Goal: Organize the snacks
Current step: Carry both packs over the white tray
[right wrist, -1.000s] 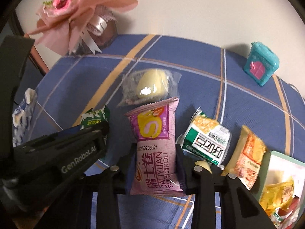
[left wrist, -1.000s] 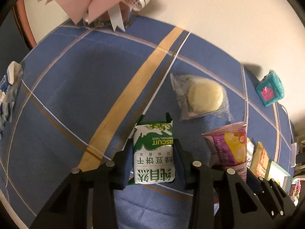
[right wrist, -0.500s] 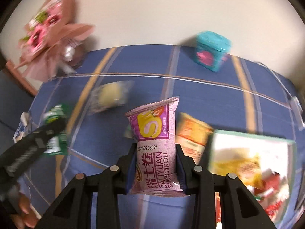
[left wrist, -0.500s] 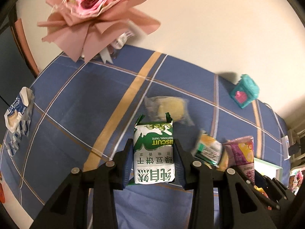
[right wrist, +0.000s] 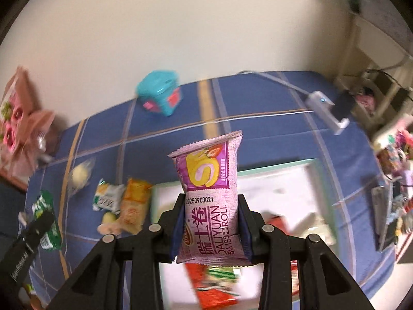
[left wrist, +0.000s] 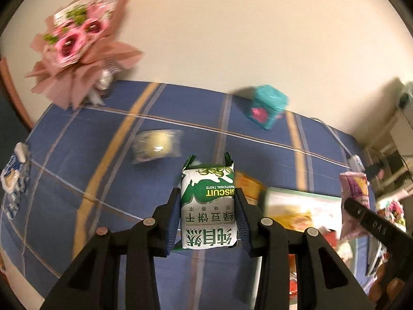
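My left gripper (left wrist: 208, 204) is shut on a green and white biscuit pack (left wrist: 208, 206), held above the blue table cloth. My right gripper (right wrist: 212, 217) is shut on a pink Swiss roll pack (right wrist: 210, 196), held over a white tray with a mint rim (right wrist: 273, 168). That tray (left wrist: 302, 193) lies just right of the biscuit pack in the left wrist view and holds several snacks. The pink pack (left wrist: 355, 199) and right gripper show at the right edge there. The biscuit pack (right wrist: 45, 217) and left gripper show at the lower left of the right wrist view.
On the cloth lie a clear-wrapped yellow bun (left wrist: 156, 146), an orange pack (right wrist: 135, 204) and a green-white pack (right wrist: 107, 197). A teal box (left wrist: 268, 106) stands at the back, a pink bouquet (left wrist: 77, 49) at the back left. A blue-white pack (left wrist: 13, 180) lies at the left edge.
Both grippers have risen and swung right with their packs. The tray has come into the left wrist view, and in the right wrist view it now lies right under the pink pack.
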